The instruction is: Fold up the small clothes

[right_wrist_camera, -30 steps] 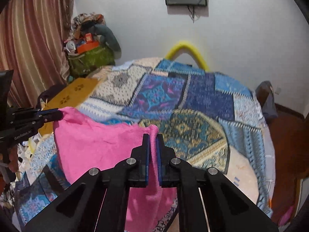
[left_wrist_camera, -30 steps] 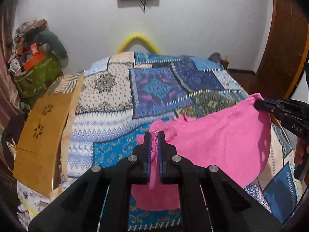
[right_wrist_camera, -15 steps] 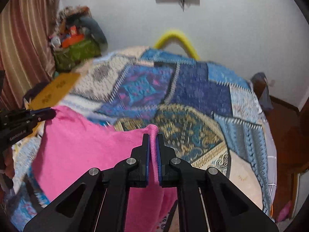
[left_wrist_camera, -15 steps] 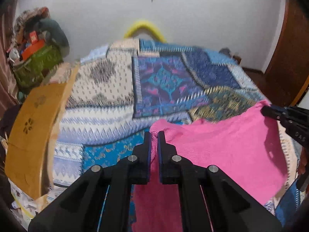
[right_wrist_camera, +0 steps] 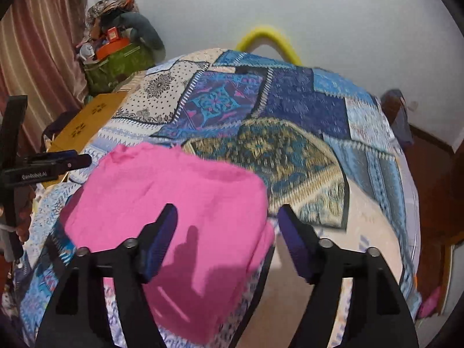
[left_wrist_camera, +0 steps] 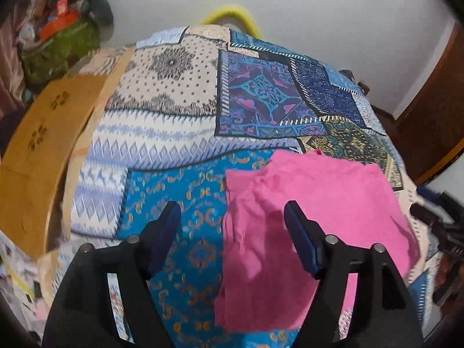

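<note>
Patchwork bedspread [left_wrist_camera: 179, 133] bore a soft, limp pink garment [left_wrist_camera: 313, 203], best gripped at corners; both grippers [left_wrist_camera: 232, 232] [right_wrist_camera: 227, 232] gaped wide, empty

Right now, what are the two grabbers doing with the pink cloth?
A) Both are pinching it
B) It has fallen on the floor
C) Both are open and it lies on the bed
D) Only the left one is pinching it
C: the left gripper and right gripper have their fingers spread wide, and the pink knitted cloth lies loose on the patchwork bedspread.
</note>
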The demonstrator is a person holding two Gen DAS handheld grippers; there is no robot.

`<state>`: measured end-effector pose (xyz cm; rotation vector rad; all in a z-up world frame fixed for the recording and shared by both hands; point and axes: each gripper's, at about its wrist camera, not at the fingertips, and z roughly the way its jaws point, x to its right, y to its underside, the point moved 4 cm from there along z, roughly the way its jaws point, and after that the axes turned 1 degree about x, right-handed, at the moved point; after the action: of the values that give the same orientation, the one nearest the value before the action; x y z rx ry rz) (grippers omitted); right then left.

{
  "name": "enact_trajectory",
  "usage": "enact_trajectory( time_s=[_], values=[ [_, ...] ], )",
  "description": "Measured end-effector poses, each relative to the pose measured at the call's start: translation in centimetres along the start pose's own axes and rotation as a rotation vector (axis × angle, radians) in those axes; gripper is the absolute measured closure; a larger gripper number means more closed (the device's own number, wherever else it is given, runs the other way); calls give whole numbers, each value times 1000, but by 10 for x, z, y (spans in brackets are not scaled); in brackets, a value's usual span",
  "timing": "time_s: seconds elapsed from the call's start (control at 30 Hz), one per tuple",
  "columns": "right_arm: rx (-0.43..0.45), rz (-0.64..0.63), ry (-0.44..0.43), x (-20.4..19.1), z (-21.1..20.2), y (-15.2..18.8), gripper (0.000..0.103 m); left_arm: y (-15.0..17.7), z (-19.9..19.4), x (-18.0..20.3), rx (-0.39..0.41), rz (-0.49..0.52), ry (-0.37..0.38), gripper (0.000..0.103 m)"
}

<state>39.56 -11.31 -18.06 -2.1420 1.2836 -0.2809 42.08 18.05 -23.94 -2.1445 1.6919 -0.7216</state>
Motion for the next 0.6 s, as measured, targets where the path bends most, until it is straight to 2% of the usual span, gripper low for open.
enact_trajectory(
  time_s=[0.3,0.43,0.5,0.57,0.6],
  values=[
    [-114,200,-114,20,25,43,36,29,27,5,-115,-84,96,28],
    [-96,216,-157,15,31,40,53,28,40,7,-135,-154,176,28],
    [-97,235,-180,12,38,36,58,26,44,9,-136,-171,199,27],
    [-87,262,-198,12,42,34,72,25,46,11,-129,-159,210,34],
    [-85,273,-205,12,43,34,76,24,45,14,-123,-149,222,44]
  ],
)
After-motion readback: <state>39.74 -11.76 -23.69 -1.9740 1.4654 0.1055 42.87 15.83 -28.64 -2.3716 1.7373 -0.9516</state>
